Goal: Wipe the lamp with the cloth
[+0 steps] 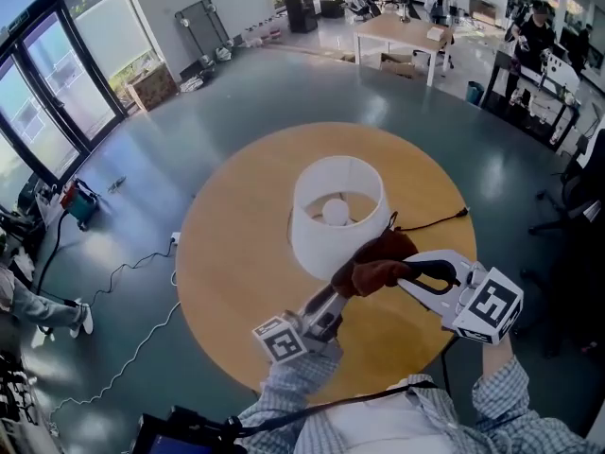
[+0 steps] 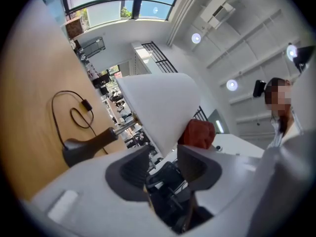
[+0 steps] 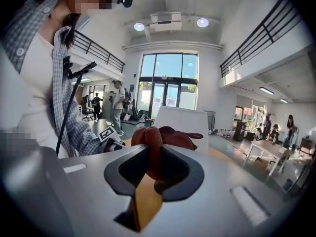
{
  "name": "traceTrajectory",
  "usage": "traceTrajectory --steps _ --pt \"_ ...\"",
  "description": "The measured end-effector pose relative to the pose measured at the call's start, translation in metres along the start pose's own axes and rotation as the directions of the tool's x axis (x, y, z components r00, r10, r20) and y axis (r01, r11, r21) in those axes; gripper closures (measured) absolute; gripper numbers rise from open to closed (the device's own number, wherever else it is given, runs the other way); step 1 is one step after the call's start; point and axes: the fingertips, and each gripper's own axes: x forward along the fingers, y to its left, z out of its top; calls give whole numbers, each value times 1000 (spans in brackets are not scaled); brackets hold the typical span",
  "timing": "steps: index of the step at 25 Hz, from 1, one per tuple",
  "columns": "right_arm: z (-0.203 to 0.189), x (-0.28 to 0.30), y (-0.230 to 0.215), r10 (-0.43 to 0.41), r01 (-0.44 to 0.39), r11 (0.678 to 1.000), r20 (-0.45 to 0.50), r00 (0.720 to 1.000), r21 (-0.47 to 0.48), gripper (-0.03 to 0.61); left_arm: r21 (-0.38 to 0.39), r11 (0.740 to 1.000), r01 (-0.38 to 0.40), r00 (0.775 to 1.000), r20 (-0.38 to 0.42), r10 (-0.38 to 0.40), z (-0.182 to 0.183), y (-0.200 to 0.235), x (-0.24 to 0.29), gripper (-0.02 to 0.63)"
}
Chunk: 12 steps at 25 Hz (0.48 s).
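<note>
A lamp with a white shade (image 1: 336, 211) stands at the middle of the round wooden table (image 1: 227, 253). My right gripper (image 1: 402, 272) is shut on a rust-brown cloth (image 1: 378, 265), which hangs against the shade's near side. In the right gripper view the cloth (image 3: 158, 137) bunches between the jaws in front of the shade (image 3: 182, 122). My left gripper (image 1: 333, 296) reaches up to the shade's lower rim from the near side. In the left gripper view the shade (image 2: 158, 107) has its rim between the jaws of that gripper (image 2: 164, 163), which stand apart without pressing on it. The dark lamp base (image 2: 79, 149) shows below.
The lamp's black cord (image 1: 430, 223) trails to the table's right edge. Cables (image 1: 123, 272) lie on the floor at left. A white table (image 1: 402, 31) and desks stand far back. A person (image 3: 117, 100) stands in the distance.
</note>
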Motion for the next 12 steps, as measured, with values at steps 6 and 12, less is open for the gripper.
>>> traceTrajectory --steps 6,12 --pt "-14 -7 -3 -43 42 995 13 999 92 509 239 962 -132 989 -28 142 26 5 -45 442" --pt "-22 -14 -3 -54 50 988 25 998 143 509 644 762 -72 991 -37 125 107 -67 -34 442"
